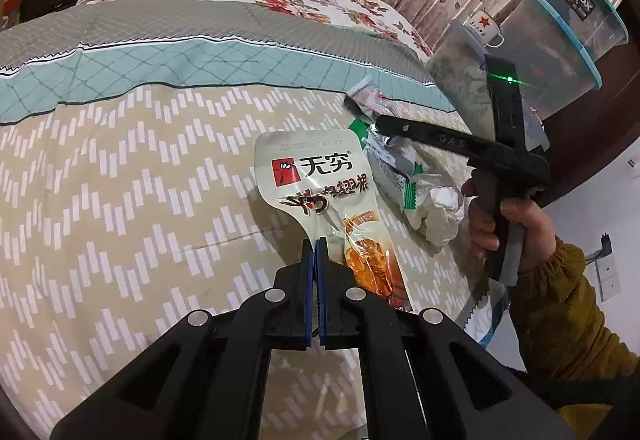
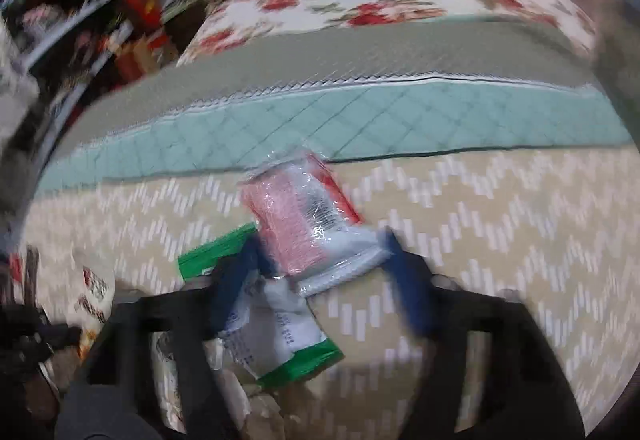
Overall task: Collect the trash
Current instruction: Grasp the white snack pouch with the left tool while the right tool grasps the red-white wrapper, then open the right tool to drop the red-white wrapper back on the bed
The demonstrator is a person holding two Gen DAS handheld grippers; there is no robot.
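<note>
Snack pouch points lengthwise away, left fingers pinching it, right fingers parted.

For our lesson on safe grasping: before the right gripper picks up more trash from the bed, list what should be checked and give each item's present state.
1. Left gripper shut on the chicken snack packet: ok.
2. Right gripper jaws apart: ok.
3. Pink-and-clear wrapper between the right jaws: ok.
4. Pads pressing the wrapper: not ok, not visibly.
5. Green-and-white wrapper clear of the jaws: not ok, it lies under the left one.
6. Picture sharp enough to judge contact: cannot tell, blurred.
</note>
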